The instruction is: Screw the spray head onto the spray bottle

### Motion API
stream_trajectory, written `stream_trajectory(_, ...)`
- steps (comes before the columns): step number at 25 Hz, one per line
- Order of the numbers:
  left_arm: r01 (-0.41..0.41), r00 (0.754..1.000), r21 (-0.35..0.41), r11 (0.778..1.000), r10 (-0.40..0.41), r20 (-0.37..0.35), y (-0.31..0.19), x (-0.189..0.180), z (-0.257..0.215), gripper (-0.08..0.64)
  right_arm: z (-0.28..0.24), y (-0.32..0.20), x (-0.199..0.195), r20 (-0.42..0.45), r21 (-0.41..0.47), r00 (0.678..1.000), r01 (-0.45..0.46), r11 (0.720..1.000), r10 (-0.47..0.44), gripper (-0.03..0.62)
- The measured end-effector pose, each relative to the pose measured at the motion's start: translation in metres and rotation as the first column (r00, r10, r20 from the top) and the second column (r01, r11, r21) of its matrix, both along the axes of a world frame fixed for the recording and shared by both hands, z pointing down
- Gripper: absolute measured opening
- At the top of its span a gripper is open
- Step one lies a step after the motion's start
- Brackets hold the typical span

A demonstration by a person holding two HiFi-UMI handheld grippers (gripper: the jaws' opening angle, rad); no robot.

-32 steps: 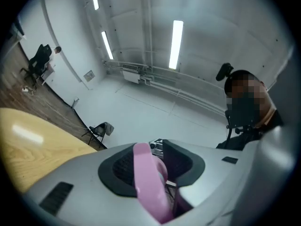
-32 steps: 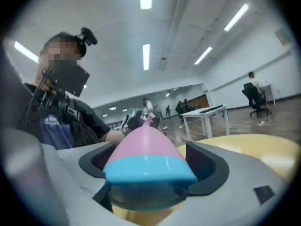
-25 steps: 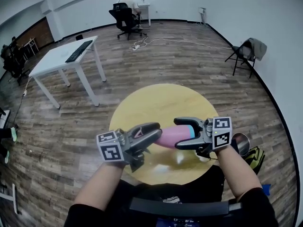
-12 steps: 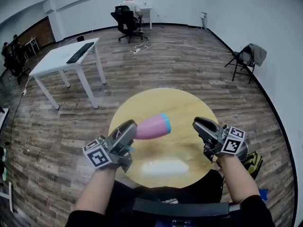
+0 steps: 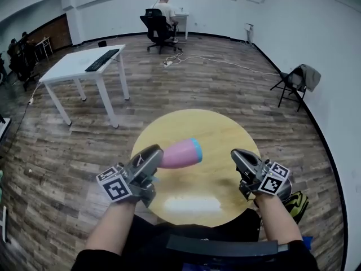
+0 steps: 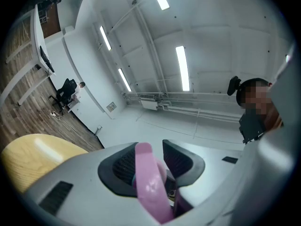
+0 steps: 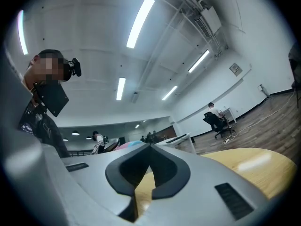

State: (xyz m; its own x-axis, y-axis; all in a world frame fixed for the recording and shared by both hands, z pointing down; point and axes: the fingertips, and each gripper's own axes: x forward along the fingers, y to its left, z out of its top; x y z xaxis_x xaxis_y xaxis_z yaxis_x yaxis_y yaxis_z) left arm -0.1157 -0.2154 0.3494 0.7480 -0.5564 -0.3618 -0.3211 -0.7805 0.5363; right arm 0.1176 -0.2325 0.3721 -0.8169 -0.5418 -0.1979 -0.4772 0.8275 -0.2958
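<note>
A pink spray bottle (image 5: 179,153) with a blue band (image 5: 196,148) at its free end sticks out over the round yellow table (image 5: 208,130), pointing right and slightly up. My left gripper (image 5: 158,151) is shut on its near end. In the left gripper view the pink body (image 6: 149,185) sits pinched between the dark pads (image 6: 123,166). My right gripper (image 5: 237,153) hovers over the table's right side, apart from the bottle. Its jaws have just been closing and stand shut with nothing between them (image 7: 150,147). I cannot make out a separate spray head.
A white desk (image 5: 73,68) with a keyboard stands at the back left. A person sits on an office chair (image 5: 158,22) at the far wall. A folding chair (image 5: 294,77) with a jacket stands at the right, and a yellow-green bag (image 5: 296,203) lies beside the table.
My right gripper has let go of the bottle's blue end, drawn away to the right and shut. My left gripper has swung left with the bottle, which now tilts up.
</note>
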Motion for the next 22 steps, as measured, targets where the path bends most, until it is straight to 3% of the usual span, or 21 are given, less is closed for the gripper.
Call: stream_trajectory(22,-0.037,0.999,0.017,0.999,0.036,0.025,0.010,0.015,-0.005,0.192,0.008,0.012,-0.016,-0.049,0.009,0.997,0.057,0.998,-0.056,0.011)
